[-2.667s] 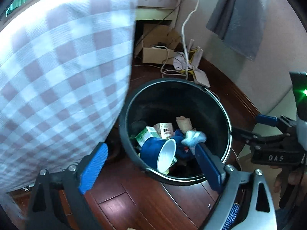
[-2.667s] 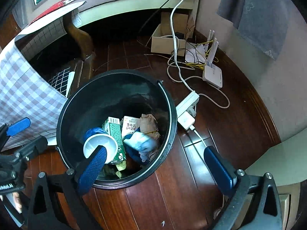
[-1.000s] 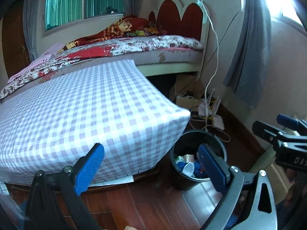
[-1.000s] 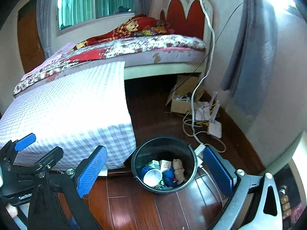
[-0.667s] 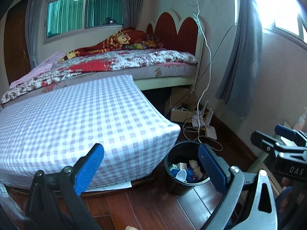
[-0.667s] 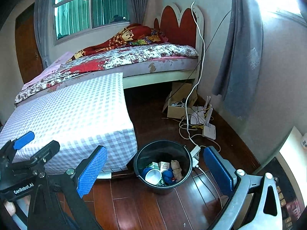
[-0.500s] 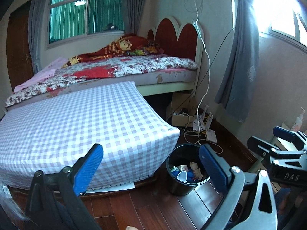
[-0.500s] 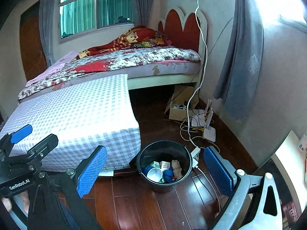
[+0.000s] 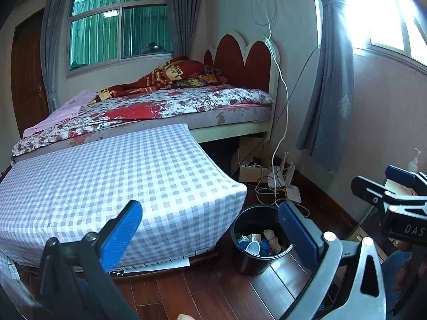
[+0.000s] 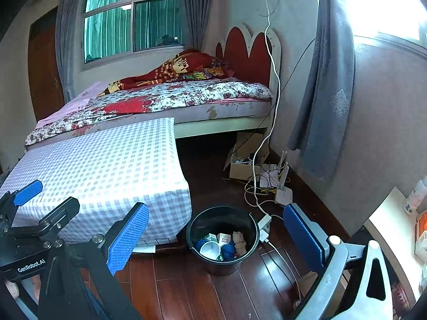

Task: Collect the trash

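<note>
A black round trash bin [image 9: 250,262] stands on the wooden floor beside the checked table corner; it also shows in the right wrist view [image 10: 202,222]. Inside lie a white cup [image 10: 210,250], milk cartons [image 10: 223,238], a blue item and crumpled brown paper. My left gripper [image 9: 210,230] is open and empty, held well above and back from the bin. My right gripper [image 10: 216,236] is open and empty too, equally far from the bin. Each gripper shows at the edge of the other's view.
A table with a purple-white checked cloth [image 9: 106,186] stands left of the bin. A bed [image 9: 165,104] lies behind. A cardboard box, cables, a router [image 10: 283,194] and a power strip sit on the floor by the wall. A pale cabinet top with bottles [image 10: 412,197] is at right.
Both grippers have risen and pulled back from just over the bin to a wide view of the room. The bin now looks small and far below. Both stayed open and empty.
</note>
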Tool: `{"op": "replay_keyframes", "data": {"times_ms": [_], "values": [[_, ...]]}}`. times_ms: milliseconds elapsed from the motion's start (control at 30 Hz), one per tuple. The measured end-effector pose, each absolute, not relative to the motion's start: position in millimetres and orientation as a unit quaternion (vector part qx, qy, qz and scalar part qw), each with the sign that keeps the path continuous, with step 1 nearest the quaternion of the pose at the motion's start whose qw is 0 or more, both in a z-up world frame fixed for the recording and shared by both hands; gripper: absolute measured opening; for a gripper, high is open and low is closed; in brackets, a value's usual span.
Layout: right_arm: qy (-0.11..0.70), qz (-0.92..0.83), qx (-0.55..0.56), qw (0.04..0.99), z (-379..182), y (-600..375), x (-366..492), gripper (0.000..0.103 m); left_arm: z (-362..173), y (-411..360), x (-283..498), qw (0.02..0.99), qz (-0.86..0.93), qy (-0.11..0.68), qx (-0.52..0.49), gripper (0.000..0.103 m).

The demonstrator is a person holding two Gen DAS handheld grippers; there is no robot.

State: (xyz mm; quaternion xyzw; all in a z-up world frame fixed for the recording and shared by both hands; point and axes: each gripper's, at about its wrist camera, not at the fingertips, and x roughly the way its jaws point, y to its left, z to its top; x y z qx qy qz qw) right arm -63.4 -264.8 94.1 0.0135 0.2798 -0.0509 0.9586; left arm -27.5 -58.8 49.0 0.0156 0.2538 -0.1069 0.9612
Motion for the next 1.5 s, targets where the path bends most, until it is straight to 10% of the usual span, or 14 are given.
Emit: {"op": "replay_keyframes", "data": {"times_ms": [1500], "values": [[0.28, -0.06, 0.017, 0.958, 94.4, -266.4, -68.7, 0.102, 49.7, -62.9, -26.2, 0.959, -0.115, 0.258, 0.017, 0.102]]}}
